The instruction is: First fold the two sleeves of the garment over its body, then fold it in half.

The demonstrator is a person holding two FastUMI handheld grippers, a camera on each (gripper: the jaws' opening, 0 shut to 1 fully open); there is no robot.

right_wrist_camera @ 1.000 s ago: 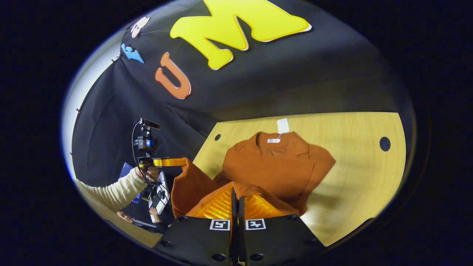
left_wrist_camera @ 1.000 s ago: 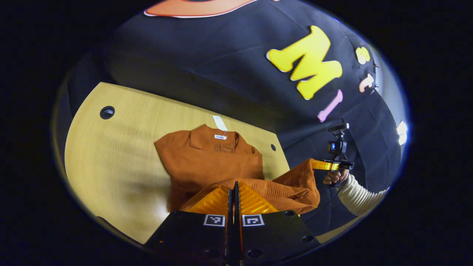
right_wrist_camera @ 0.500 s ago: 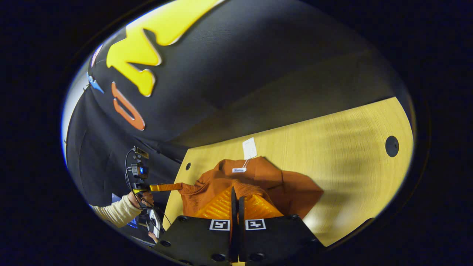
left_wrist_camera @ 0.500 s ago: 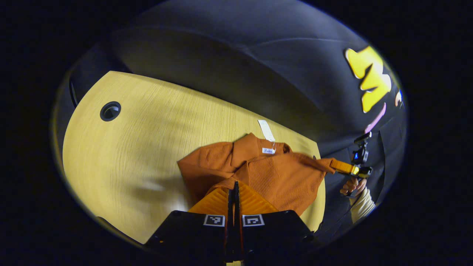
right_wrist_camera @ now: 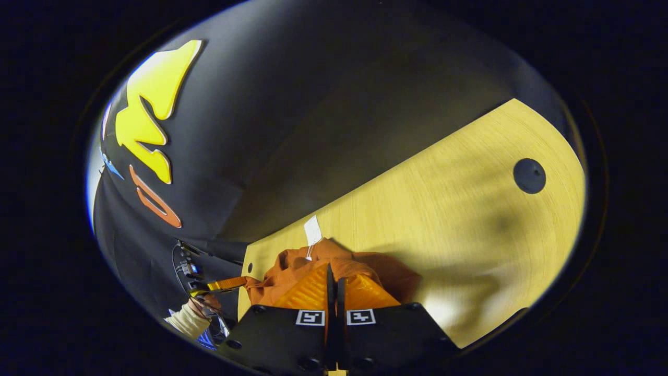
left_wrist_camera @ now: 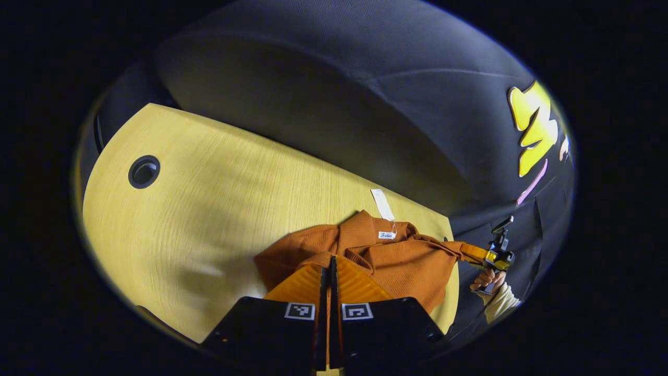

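a: where's the garment [left_wrist_camera: 402, 261]?
b: on the wooden desk [left_wrist_camera: 209, 209], near its far edge, bunched up, collar and white tag [left_wrist_camera: 382, 204] toward the booth wall.
a: and the left tongs [left_wrist_camera: 327, 269]?
b: pinched together on the knit, fabric caught between both fingers.
a: the right tongs [right_wrist_camera: 332, 277]?
b: same, clamped on the garment's edge. in the left gripper view they sit off to the right, held by a hand [left_wrist_camera: 484, 279] in a cream sleeve [left_wrist_camera: 501, 308].

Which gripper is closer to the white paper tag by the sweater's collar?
Right, it seems. The right gripper holds the sweater just short of the tag; the left gripper grips it farther off to the side.
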